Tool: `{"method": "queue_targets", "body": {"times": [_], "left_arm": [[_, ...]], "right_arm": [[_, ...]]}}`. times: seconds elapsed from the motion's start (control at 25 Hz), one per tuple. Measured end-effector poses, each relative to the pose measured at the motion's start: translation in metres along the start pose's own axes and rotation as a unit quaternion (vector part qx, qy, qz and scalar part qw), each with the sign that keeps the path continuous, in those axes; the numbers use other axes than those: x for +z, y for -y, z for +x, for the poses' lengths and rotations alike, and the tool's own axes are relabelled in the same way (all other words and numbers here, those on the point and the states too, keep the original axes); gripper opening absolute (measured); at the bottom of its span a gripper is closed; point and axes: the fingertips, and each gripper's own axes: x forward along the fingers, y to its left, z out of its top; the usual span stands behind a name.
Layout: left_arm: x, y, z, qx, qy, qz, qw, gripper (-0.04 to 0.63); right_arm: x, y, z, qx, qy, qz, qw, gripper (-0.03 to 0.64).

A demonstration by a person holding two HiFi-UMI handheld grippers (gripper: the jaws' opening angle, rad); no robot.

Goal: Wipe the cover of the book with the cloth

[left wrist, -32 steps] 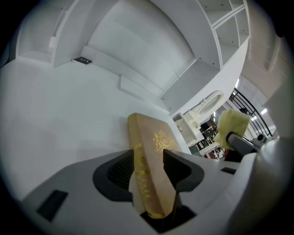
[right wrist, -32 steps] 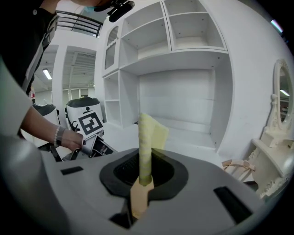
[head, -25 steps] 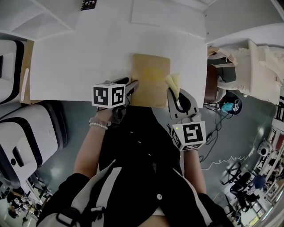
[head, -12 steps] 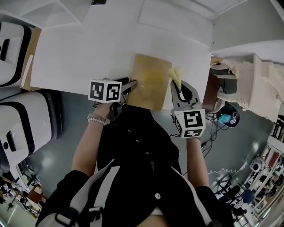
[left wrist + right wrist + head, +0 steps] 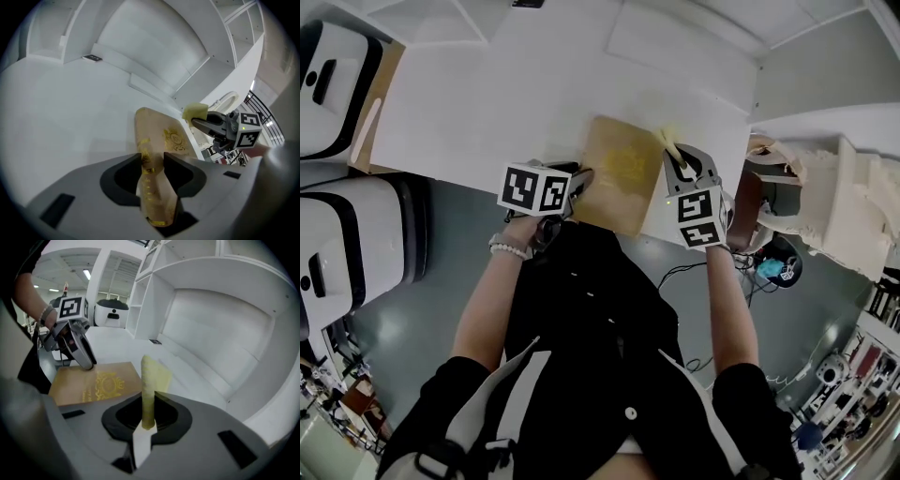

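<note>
We see the left gripper clamped on the book. Its jaws have just been closing, and they now stand fairly wide, with the spine at the near left corner filling the gap between them. In the head view this gripper sits at the book's 8 o'clock. The book lies flat at the near edge of the white table. The right gripper has its jaws nearly together, pinching a folded yellow cloth that stands up out of them. It hovers at the book's 2 o'clock, just beside the right edge, and we cannot tell whether the cloth touches the cover. The tan cover bears a gold emblem and the spine has gold lettering, both too blurred for us to read. Each gripper's cube shows black-and-white square markers.
</note>
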Motion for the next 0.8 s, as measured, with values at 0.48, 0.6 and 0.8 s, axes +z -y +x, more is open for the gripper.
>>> {"method": "queue_targets", "body": {"times": [0.48,0.6,0.8], "left_arm": [[0.000,0.001,-0.001,0.020,-0.004,0.009,0.9997,0.150],[0.000,0.000,-0.001,0.018,-0.006,0.006,0.9998,0.150],[0.000,-0.001,0.000,0.016,-0.008,0.006,0.9998,0.150]], "right_arm": [[-0.021,-0.007,0.036,0.040,-0.078,-0.099,0.991,0.035],[-0.021,-0.012,0.034,0.055,-0.087,-0.110,0.989,0.035],[-0.024,-0.027,0.026,0.074,-0.093,-0.107,0.987,0.034]]}}
